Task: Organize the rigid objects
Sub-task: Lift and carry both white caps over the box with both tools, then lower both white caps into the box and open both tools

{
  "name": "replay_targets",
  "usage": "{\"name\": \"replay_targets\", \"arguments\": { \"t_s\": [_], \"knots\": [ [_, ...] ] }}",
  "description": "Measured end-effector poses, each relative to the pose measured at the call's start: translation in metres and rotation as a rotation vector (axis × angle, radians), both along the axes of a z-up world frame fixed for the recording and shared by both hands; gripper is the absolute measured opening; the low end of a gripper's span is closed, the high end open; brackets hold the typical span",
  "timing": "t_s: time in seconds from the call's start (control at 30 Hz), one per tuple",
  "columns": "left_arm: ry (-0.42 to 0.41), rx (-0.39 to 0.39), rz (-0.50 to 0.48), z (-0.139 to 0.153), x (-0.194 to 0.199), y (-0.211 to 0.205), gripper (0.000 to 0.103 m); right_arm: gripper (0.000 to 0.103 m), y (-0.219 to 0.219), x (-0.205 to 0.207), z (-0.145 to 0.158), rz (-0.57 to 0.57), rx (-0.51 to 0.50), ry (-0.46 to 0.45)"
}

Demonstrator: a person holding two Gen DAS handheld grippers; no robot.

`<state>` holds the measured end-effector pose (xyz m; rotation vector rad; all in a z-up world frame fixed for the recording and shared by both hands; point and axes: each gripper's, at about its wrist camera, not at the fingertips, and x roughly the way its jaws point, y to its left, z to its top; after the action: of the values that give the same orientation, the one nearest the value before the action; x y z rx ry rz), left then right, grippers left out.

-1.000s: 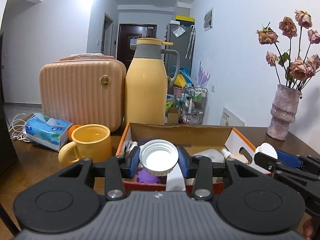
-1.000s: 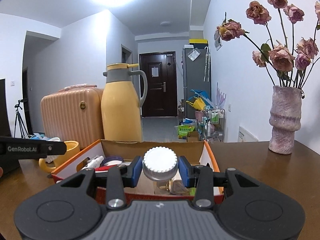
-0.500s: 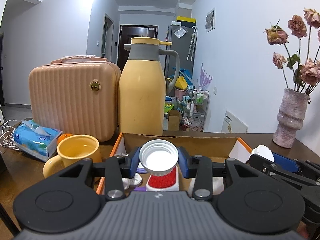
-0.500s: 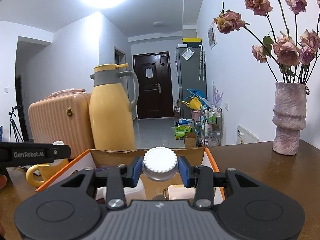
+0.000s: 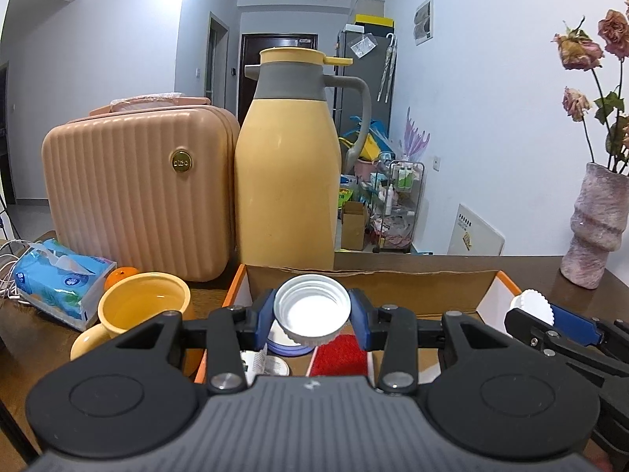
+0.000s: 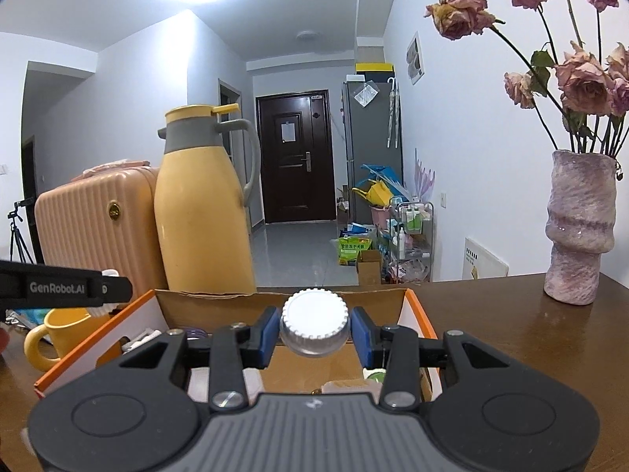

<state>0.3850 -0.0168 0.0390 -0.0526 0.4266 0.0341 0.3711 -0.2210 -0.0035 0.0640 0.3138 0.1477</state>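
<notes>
My left gripper [image 5: 312, 316] is shut on a white screw cap [image 5: 312, 310] whose hollow threaded side faces the camera. It hangs over the left part of an orange-edged cardboard box [image 5: 369, 281] that holds a blue-rimmed lid [image 5: 289, 346], a red pad [image 5: 340, 358] and other small items. My right gripper [image 6: 314, 332] is shut on a white ribbed cap [image 6: 314, 326], closed top toward the camera, above the same box [image 6: 283, 301]. In the left wrist view the right gripper [image 5: 530, 314] shows at the right edge with its cap.
A yellow mug [image 5: 143, 314], a blue tissue pack [image 5: 59, 279] and an orange [image 5: 120, 275] lie left of the box. Behind it stand a peach ribbed case [image 5: 137, 192] and a yellow thermos jug [image 5: 289, 165]. A pink vase [image 6: 578, 228] with dried roses stands right.
Both grippers have moved forward over the box, each still gripping its cap. The jug, case and mug look larger and nearer; more of the box interior lies beneath the fingers.
</notes>
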Motion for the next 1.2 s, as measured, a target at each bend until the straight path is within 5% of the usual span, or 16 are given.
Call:
{"name": "replay_targets", "arguments": {
  "t_s": [0.9,0.97,1.0,1.1,1.2],
  "knots": [
    [0.082,0.059,-0.006,-0.015,0.04,0.008,0.041,0.039,0.0,0.033,-0.01,0.035,-0.025,0.079],
    [0.084,0.056,-0.007,-0.016,0.04,0.008,0.051,0.04,-0.002,0.034,-0.01,0.035,-0.018,0.087],
    [0.082,0.056,-0.006,-0.016,0.039,0.009,0.068,0.043,-0.003,0.034,-0.01,0.031,-0.015,0.09],
    [0.059,0.065,0.018,-0.016,0.037,0.01,0.095,0.07,-0.006,0.033,-0.01,0.02,-0.007,0.084],
    [0.042,0.073,0.043,-0.015,0.034,0.011,0.103,0.102,-0.009,0.031,-0.009,-0.004,0.0,0.065]
  ]
}}
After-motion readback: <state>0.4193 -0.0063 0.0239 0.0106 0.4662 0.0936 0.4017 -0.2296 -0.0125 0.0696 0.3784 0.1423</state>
